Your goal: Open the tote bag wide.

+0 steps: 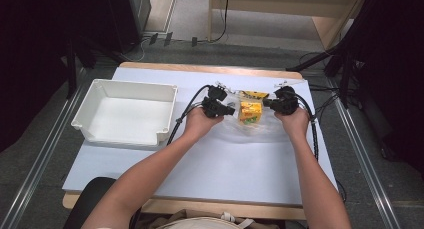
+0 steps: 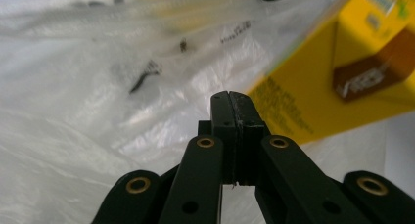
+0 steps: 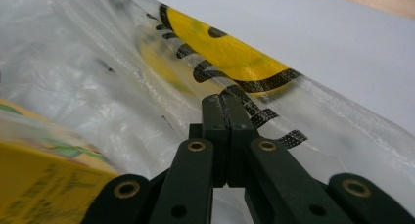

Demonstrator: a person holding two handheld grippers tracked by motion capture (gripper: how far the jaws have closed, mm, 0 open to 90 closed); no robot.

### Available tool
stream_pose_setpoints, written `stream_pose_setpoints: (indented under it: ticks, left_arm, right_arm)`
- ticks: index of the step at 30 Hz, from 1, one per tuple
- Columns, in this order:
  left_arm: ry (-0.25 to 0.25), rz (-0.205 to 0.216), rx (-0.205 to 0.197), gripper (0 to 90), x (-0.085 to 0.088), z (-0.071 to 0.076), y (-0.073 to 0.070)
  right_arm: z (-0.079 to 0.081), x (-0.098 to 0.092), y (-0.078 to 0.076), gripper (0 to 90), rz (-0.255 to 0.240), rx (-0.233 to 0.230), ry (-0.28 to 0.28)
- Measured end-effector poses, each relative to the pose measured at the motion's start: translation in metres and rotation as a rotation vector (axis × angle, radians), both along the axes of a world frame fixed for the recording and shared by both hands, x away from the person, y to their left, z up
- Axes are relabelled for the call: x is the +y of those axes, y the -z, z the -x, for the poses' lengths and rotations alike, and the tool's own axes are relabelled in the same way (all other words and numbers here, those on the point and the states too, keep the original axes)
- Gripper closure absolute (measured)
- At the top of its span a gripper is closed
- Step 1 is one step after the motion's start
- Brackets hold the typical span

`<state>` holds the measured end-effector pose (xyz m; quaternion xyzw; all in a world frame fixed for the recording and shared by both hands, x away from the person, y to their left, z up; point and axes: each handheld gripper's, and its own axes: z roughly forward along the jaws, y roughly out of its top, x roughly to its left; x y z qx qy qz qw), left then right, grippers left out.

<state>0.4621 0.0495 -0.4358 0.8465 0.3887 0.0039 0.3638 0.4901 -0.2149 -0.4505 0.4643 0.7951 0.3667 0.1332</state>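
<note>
A clear plastic bag [image 1: 252, 132] with a yellow smiley print [image 3: 230, 55] lies at the far middle of the table. Inside it stands a yellow carton [image 1: 250, 111]. My left gripper [image 1: 232, 110] is at the bag's left side and my right gripper [image 1: 265, 103] at its right side. In the left gripper view my jaws [image 2: 232, 94] are pressed together on the bag's film [image 2: 73, 111], with the carton [image 2: 342, 72] just beyond to the right. In the right gripper view my jaws [image 3: 224, 98] are shut on the film [image 3: 73, 62] below the print, and the carton [image 3: 44, 185] is at lower left.
A white open bin [image 1: 125, 84] stands at the table's left. The pale table top [image 1: 225, 169] reaches toward the person. Black cables trail from both grippers. Stands and cables crowd the floor beyond the far edge.
</note>
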Motion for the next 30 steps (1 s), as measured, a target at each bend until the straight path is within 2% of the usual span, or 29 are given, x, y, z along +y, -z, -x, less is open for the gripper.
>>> stream_pose_setpoints:
  ticks: [2,4,8,10,13,21,23,30]
  left_arm:
    - [-0.001,-0.002,-0.001,90.0,0.000,0.007,0.007]
    - [-0.001,0.001,0.002,90.0,0.000,0.010,0.010]
    - [0.023,-0.007,0.002,90.0,0.003,0.025,0.020]
    - [0.030,-0.013,0.001,90.0,0.004,0.028,0.021]
    - [0.041,-0.007,0.012,90.0,0.008,0.036,0.026]
    - [0.086,-0.010,0.022,90.0,0.015,0.055,0.028]
    - [0.107,-0.030,0.025,90.0,0.016,0.059,0.029]
    - [0.130,-0.032,0.044,90.0,0.023,0.071,0.029]
  right_arm:
    - [-0.004,0.001,0.009,90.0,-0.006,0.019,0.004]
    - [-0.004,0.002,0.011,90.0,-0.007,0.026,0.008]
    - [-0.009,0.009,0.017,90.0,0.032,0.035,-0.004]
    - [-0.011,0.010,0.018,90.0,0.038,0.037,-0.005]
    - [-0.021,0.017,0.020,90.0,0.058,0.044,0.006]
    - [-0.036,0.025,0.022,90.0,0.070,0.043,0.022]
    - [-0.044,0.027,0.022,90.0,0.063,0.047,0.029]
    - [-0.055,0.028,0.021,90.0,0.076,0.046,0.045]
